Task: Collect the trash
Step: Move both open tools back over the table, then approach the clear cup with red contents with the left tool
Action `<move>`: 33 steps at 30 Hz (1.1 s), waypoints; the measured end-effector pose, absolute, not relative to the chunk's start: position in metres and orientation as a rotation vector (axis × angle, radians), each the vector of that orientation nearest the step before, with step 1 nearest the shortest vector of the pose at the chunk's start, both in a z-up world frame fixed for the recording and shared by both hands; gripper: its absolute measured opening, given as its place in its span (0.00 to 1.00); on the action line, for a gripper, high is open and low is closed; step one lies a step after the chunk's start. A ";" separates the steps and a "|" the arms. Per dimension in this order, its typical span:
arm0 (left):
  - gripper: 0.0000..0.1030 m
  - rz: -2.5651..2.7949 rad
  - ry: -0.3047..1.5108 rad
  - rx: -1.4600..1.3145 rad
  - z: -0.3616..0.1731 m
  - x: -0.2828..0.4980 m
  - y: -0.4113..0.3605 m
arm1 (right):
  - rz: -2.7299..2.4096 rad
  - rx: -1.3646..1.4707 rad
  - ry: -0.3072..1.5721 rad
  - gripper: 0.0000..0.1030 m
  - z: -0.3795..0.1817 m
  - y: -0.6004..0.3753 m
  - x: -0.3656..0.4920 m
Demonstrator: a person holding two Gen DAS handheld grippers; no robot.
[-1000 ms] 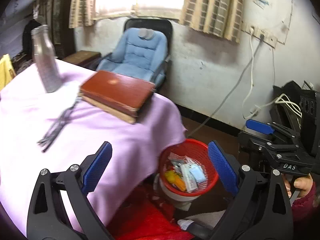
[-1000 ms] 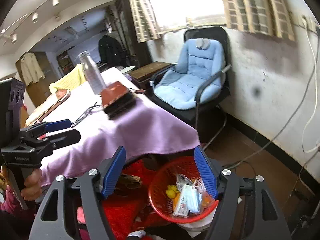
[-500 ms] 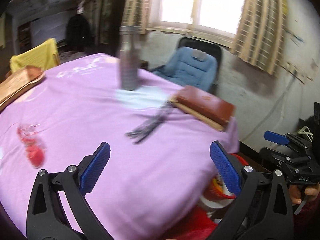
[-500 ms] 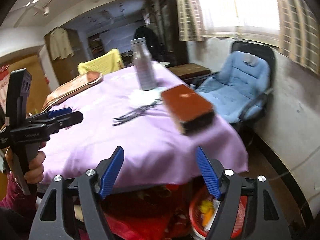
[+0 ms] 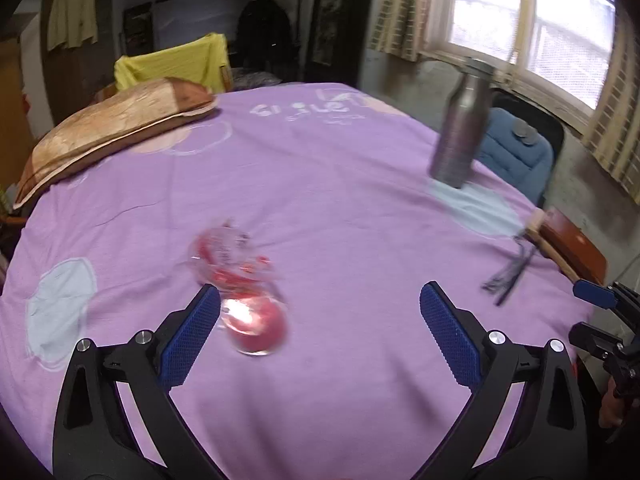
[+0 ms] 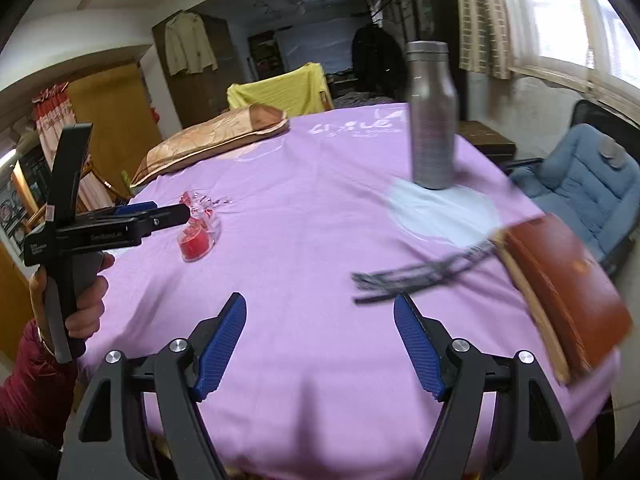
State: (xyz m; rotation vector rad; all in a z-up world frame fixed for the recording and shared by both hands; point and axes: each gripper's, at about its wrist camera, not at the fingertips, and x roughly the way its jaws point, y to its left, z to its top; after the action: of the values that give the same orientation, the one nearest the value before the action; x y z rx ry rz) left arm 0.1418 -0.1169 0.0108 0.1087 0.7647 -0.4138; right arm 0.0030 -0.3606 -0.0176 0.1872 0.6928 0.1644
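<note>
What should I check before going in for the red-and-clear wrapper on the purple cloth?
1. Left gripper open and empty: ok, nothing sits between its pads.
2. Right gripper open and empty: ok, jaws wide with only cloth between them.
3. Wrapper reachable: ok, it lies flat just ahead of the left gripper's left finger, off-centre.
4. Path to wrapper clear: ok, bare purple cloth surrounds it.
5. Clearance from steel bottle and brown book: ok, both stand far to the right.
6. Exact wrapper shape and edges: cannot tell, motion blur smears it.
</note>
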 end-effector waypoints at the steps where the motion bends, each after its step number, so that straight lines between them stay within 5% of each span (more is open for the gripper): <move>1: 0.94 -0.397 0.769 0.103 0.009 0.148 -0.109 | 0.171 0.186 0.700 0.73 -0.018 -0.355 0.013; 13: 0.94 -0.302 0.849 0.021 -0.019 0.195 -0.063 | 0.218 0.226 0.740 0.79 -0.033 -0.326 0.097; 20: 0.94 -0.241 0.897 0.000 -0.029 0.203 -0.054 | 0.173 0.196 0.734 0.92 -0.038 -0.319 0.121; 33: 0.94 -0.241 0.925 0.068 -0.036 0.205 -0.059 | 0.185 0.304 0.790 0.95 -0.057 -0.331 0.137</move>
State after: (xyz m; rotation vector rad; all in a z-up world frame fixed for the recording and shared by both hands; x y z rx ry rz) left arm 0.2047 -0.0591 -0.0364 0.0676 0.9255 -0.2412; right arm 0.1368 -0.3313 -0.0572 0.3045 0.7897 0.1848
